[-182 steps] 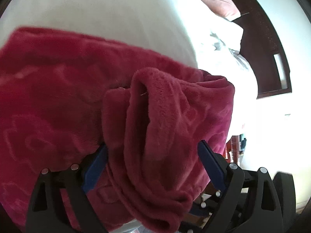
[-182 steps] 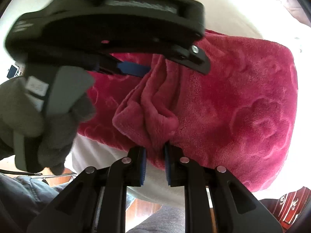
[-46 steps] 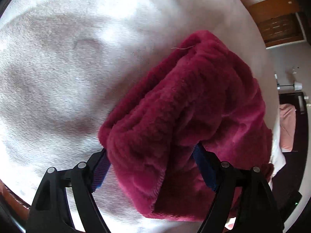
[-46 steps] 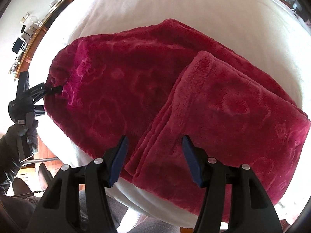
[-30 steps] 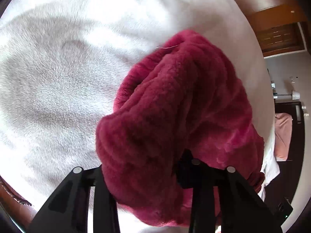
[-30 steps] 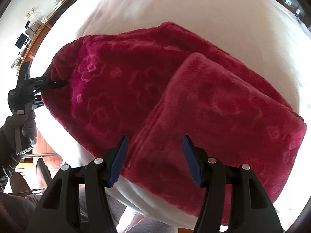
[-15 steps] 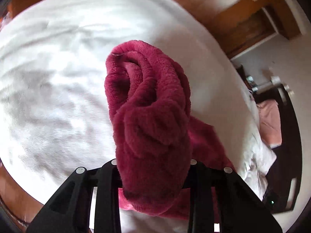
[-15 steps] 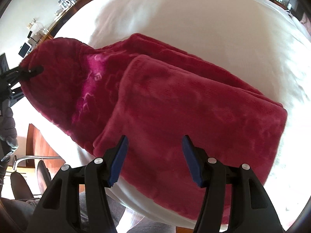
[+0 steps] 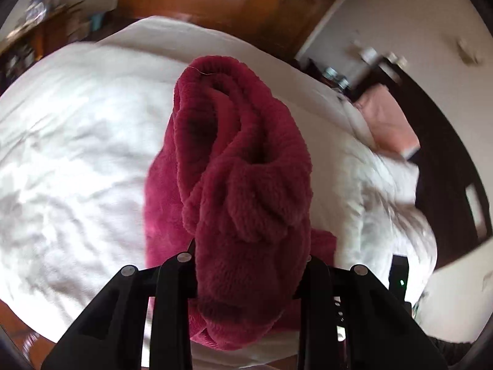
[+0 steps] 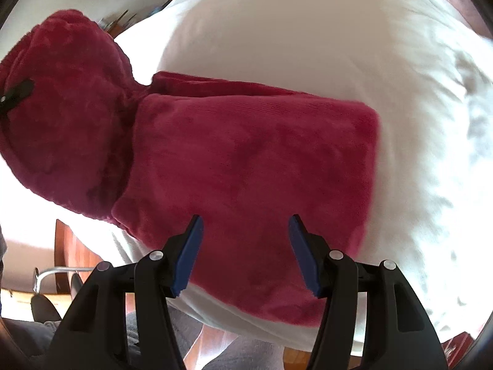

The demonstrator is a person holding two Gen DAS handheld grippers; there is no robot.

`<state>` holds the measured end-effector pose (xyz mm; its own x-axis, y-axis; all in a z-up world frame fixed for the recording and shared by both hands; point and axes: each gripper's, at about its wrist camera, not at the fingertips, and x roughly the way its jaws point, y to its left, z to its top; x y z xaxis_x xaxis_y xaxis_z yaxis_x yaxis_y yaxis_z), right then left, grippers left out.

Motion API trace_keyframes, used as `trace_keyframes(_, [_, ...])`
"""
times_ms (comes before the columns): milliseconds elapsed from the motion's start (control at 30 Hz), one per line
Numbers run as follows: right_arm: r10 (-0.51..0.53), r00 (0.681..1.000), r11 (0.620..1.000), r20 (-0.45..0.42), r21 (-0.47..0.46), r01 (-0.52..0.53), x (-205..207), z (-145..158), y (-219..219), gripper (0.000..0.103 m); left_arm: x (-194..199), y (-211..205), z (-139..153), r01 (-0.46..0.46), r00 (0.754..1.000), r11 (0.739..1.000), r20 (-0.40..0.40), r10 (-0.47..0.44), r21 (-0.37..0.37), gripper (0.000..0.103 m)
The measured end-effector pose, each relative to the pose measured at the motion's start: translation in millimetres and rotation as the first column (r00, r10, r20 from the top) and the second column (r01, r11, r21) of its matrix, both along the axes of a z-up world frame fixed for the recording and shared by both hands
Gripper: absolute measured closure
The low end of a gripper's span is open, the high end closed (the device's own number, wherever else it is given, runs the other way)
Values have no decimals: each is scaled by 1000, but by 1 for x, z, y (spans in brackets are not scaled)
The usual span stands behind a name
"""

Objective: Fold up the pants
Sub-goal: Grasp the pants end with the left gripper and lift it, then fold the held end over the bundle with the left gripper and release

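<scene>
1. One pair of crimson fleece pants lies on the white bed; its near part rests flat and folded, while its left end is lifted off the bedding.
2. Both pads of the left gripper are buried under the bunched pants, so only its black arms show, clamped on the cloth.
3. Two blue pads on the right gripper stand apart just above the folded part, holding nothing.
4. From the right wrist view, only a dark tip of the left gripper pokes out of the raised cloth.
5. Blur smears the wooden furniture and one pink pillow beyond.
</scene>
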<state>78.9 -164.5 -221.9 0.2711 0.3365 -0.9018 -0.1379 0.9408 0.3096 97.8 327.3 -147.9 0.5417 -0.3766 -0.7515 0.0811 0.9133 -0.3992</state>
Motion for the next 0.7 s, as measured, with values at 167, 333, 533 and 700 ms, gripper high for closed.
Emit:
trace_keyframes(167, [-74, 997, 997, -1, 24, 74, -11, 2, -35, 44, -12, -69, -1, 154, 988, 987, 4, -154, 56, 75])
trace_keyframes(333, [-148, 989, 988, -2, 31, 148, -28, 0, -69, 44, -26, -137, -20, 306, 952, 944, -25, -305, 126, 75])
trace_keyframes(533, [-236, 971, 971, -19, 44, 237, -43, -4, -100, 44, -18, -194, -54, 401, 916, 893, -85, -392, 203, 74])
trace_keyframes(700, [-277, 960, 960, -26, 44, 278, -53, -6, -113, 44, -19, -213, -71, 433, 901, 872, -115, -418, 226, 74])
